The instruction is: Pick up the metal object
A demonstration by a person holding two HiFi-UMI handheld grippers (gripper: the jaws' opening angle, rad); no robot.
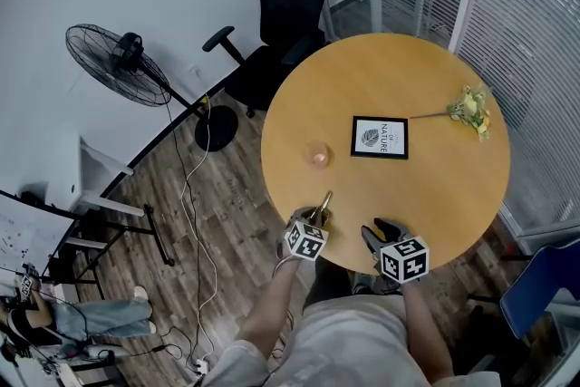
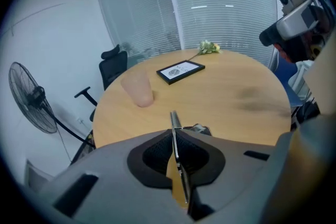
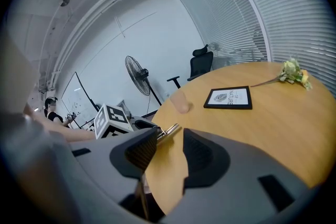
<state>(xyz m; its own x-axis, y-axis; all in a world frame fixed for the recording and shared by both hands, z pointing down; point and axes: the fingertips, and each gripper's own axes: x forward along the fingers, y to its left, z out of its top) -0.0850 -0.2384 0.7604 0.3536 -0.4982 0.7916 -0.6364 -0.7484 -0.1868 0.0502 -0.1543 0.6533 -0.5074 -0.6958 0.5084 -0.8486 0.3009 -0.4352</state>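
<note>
From above, the left gripper (image 1: 317, 215) sits at the near edge of the round wooden table (image 1: 435, 195), clamped on a slim metal piece (image 1: 323, 201) whose free end sticks out over the tabletop. The right gripper (image 1: 379, 233) rests just beside it at the same edge, well short of the pink cup (image 1: 318, 154), the black picture frame (image 1: 380, 138) and the yellow flower (image 1: 471, 111) farther across. A fan (image 1: 113, 59) and an office chair (image 1: 290, 4) stand on the floor beyond the table. In the left gripper view, the jaws of the left gripper (image 2: 177, 152) are pressed together with the metal piece (image 2: 175, 123) pinched edge-on between the pads, its tip poking out towards the cup (image 2: 137, 89); the frame (image 2: 180, 71) and the flower (image 2: 209, 48) lie behind that. In the right gripper view, the right gripper (image 3: 165, 152) has its jaws standing well apart with only bare tabletop showing between them. To its left the metal piece (image 3: 170, 130) juts out of the left gripper (image 3: 155, 135), and the frame (image 3: 229, 97) and the flower (image 3: 293, 72) lie ahead.
</note>
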